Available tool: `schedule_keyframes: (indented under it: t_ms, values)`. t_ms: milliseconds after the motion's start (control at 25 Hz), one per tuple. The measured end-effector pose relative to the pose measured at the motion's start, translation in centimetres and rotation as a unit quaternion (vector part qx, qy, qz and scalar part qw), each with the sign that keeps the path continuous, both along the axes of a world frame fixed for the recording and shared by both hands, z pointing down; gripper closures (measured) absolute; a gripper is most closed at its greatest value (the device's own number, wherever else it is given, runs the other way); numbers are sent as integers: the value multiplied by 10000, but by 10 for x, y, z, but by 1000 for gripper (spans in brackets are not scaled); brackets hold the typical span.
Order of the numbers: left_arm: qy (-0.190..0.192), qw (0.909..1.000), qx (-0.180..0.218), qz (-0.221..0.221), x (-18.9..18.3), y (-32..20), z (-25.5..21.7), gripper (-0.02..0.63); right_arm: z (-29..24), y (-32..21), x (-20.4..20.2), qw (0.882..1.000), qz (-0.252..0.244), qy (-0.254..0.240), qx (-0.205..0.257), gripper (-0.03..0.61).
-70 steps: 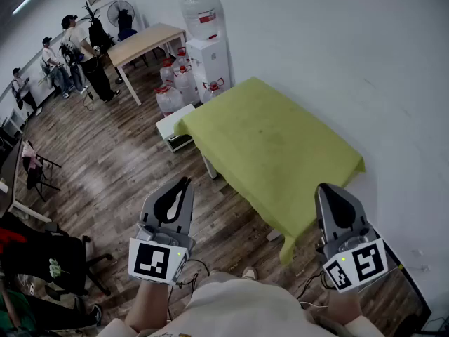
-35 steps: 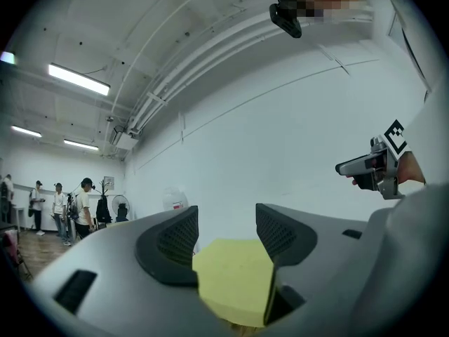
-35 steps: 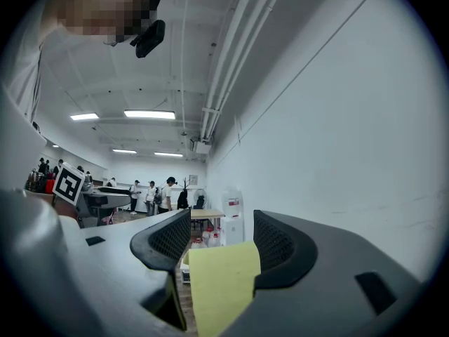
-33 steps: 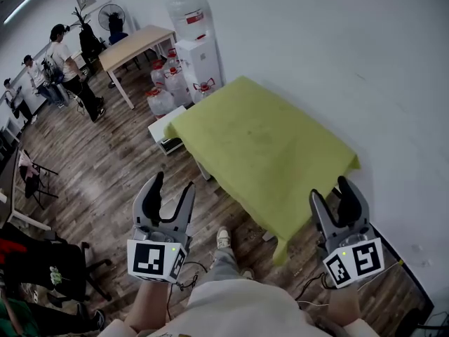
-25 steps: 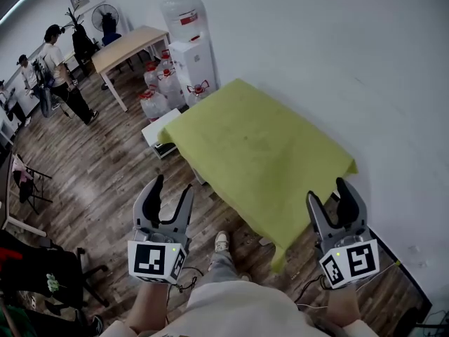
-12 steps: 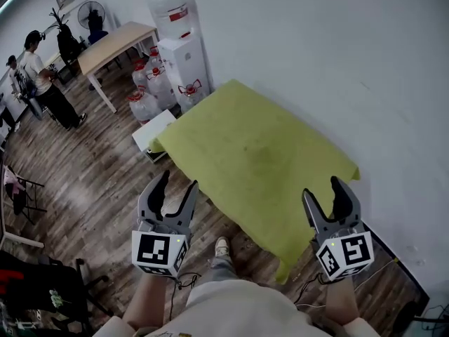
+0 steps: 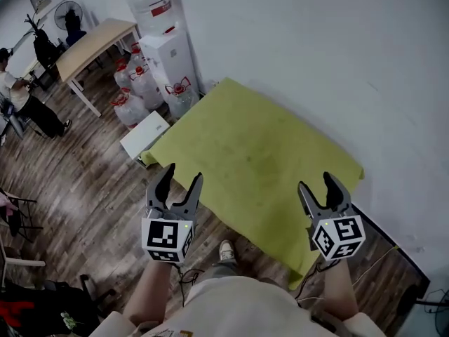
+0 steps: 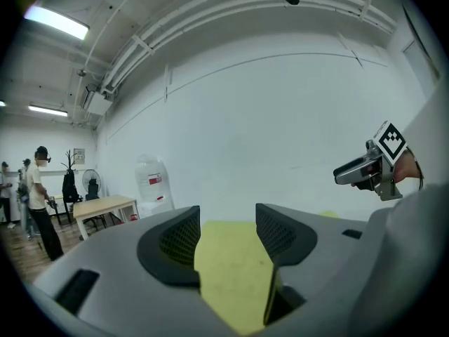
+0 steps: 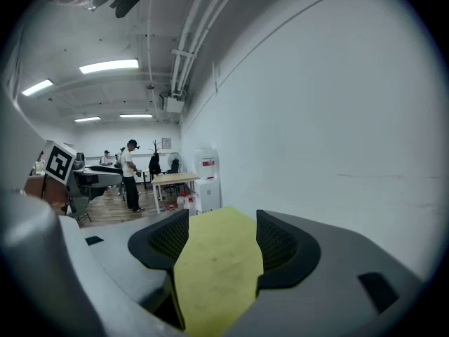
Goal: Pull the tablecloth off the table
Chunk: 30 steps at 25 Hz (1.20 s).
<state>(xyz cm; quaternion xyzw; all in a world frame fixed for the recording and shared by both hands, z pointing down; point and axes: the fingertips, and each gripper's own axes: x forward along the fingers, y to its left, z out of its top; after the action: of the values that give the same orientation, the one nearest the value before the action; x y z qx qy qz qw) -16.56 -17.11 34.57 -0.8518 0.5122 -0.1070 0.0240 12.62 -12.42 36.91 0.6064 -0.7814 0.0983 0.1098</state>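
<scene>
A yellow-green tablecloth [image 7: 252, 153] covers a table that stands against the white wall, and its edges hang down on the near side. My left gripper [image 7: 182, 180] is open over the cloth's near-left edge, with nothing between its fingers. My right gripper [image 7: 316, 187] is open over the near-right edge, also holding nothing. In the left gripper view the cloth [image 8: 231, 272] shows beyond the spread jaws of the left gripper [image 8: 224, 234]. The right gripper view shows the cloth [image 9: 214, 276] the same way past the right gripper [image 9: 214, 241]. Neither gripper touches the cloth.
A water dispenser [image 7: 165, 41] with several water jugs [image 7: 133, 93] stands past the table's far-left corner. A low white box [image 7: 144, 133] lies on the wood floor beside the table. A wooden table [image 7: 91, 41], a fan [image 7: 70, 16] and a person [image 7: 21, 97] are further left. Cables [image 7: 379, 258] trail at the right.
I have come closer to the table, so both grippers now sit over the cloth's near edge. Both pairs of jaws looked shut in the earliest frame and have stood spread since.
</scene>
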Motion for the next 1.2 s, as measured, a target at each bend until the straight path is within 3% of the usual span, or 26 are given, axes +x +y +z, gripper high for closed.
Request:
schedule_keyframes:
  t_ms: [440, 760, 1000, 1200]
  values:
    - [68, 9955, -805, 491, 2, -95, 75, 355, 76, -91, -4, 9960, 348, -140, -814, 242]
    - [-147, 9896, -1304, 581, 17, -127, 127, 350, 133, -122, 26, 9897, 688, -269, -1226, 215]
    - [-424, 9820, -1765, 518, 35, -145, 171, 321, 182, -142, 51, 9844, 597, -167, -1645, 206]
    - [-238, 9775, -2063, 371, 44, -153, 207, 318, 233, -151, 65, 9768, 517, 12, -2080, 201]
